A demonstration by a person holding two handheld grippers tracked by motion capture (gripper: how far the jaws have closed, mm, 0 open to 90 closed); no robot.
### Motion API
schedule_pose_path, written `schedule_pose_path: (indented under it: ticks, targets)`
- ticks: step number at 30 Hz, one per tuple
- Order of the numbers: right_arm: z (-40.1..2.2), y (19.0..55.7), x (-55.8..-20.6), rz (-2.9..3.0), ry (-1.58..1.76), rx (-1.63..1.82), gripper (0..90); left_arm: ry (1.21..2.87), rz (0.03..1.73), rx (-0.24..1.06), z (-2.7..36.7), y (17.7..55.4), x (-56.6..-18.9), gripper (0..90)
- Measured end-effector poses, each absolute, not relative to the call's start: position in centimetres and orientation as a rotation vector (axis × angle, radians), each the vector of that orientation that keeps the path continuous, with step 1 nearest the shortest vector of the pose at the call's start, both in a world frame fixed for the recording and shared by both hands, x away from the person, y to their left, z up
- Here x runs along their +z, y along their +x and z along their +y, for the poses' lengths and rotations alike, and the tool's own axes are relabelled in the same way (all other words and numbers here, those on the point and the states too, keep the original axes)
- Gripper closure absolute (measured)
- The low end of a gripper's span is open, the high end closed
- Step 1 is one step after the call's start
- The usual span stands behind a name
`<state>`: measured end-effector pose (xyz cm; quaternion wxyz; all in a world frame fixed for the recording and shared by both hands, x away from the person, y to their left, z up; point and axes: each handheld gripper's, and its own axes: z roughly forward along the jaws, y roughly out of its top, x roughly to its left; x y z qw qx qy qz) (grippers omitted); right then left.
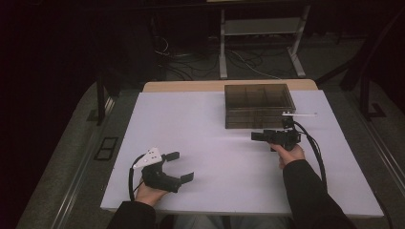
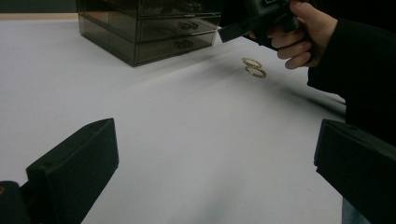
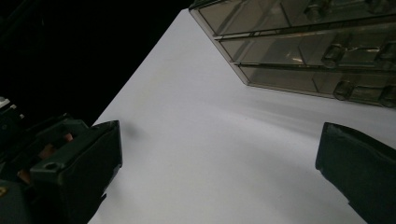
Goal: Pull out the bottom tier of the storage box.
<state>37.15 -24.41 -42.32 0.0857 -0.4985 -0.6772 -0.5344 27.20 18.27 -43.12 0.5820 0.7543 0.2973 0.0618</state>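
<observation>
My white table top (image 1: 215, 143) with a pale wooden far edge (image 1: 191, 86), grey floor (image 1: 67, 157) around me, tangled cables (image 1: 200, 59) beyond, white metal frame legs (image 1: 223, 47) behind, dim room, dark surroundings at both sides.

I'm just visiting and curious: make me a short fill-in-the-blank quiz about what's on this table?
1. The smoky see-through drawer box has ___ drawers stacked in its front.
2. Near the person's right hand lie ___ small gold rings.
3. The left gripper holds its jaws ___.

Missing words: three; two; open
</observation>
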Motion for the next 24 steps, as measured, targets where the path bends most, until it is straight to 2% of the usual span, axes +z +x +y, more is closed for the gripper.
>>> schedule_pose_path:
  ticks: [24]
  targets:
    - [-24.4, 38.8, -44.4, -1.733, -1.686, -1.606, 0.0, 1.764, 0.691, 0.141, 18.3, 27.2, -43.1, 0.0]
